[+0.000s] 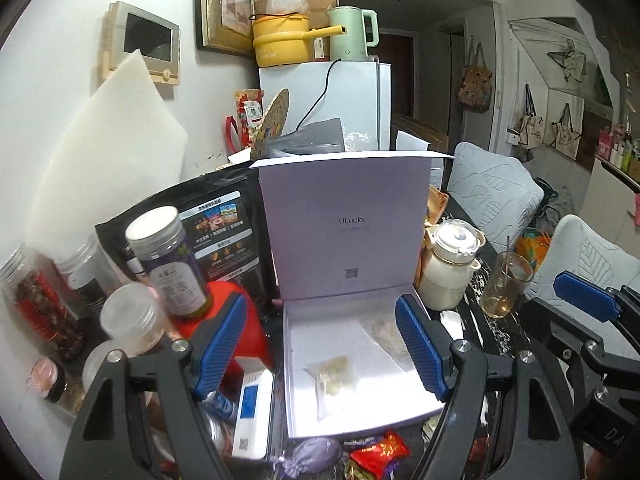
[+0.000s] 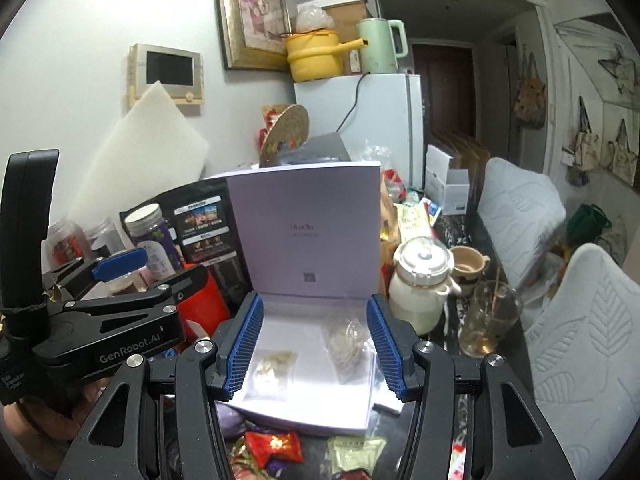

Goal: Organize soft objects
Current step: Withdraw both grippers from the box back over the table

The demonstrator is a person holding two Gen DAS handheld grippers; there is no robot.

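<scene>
Inside the open white cardboard box [image 2: 304,364] lie two clear soft sachets [image 2: 272,372], at six o'clock. Both tools, left [image 1: 320,344] and right [image 2: 316,348], gape wide, empty; a careless reach could topple the upright lid.

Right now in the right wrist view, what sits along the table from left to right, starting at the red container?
Red container → open white box → cream teapot → small tan cup → glass with stirrer → white cushioned chair.
</scene>
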